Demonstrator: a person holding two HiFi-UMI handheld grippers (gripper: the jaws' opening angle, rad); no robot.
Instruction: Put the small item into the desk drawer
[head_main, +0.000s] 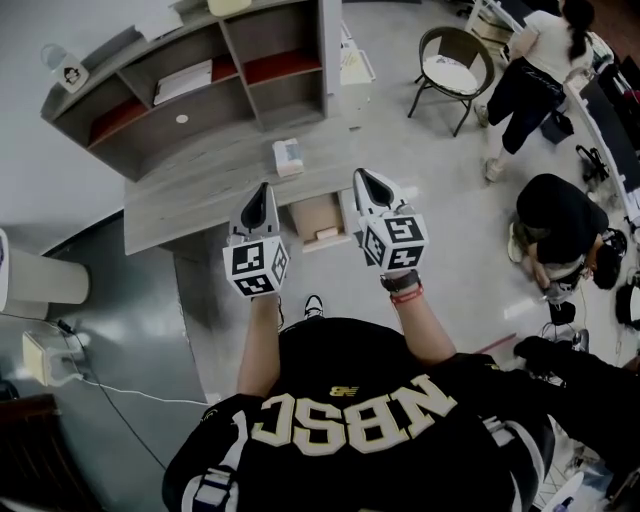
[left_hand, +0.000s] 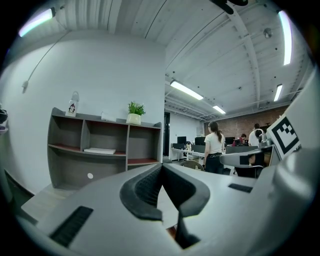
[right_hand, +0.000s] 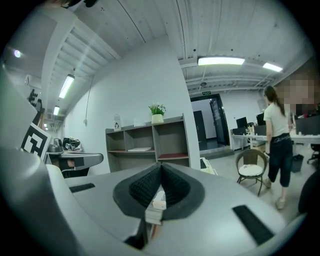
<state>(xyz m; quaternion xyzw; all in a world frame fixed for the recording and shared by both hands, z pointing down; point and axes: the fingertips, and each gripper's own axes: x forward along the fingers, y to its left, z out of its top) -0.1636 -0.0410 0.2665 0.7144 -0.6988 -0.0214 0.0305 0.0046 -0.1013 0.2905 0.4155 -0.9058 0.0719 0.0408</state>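
The small box (head_main: 287, 157) was pale, squat and rectangular. It rested on the grey wood-grain desk (head_main: 200, 190), just behind the open drawer (head_main: 315, 212). The left gripper (head_main: 264, 190) and right gripper (head_main: 362, 178) hung above the desk, jaws pressed together on nothing. A shelf unit (head_main: 200, 80) sat on the desk's rear, and a chair (head_main: 455, 65) stood nearby on the glossy floor.

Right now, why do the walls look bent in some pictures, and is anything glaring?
Left gripper view: a wide lens bows the shelf unit and darkens the corners. Right gripper view: same bending, and the ceiling lamp burns out white. Head view: straighter and sharp, with glare on the floor.
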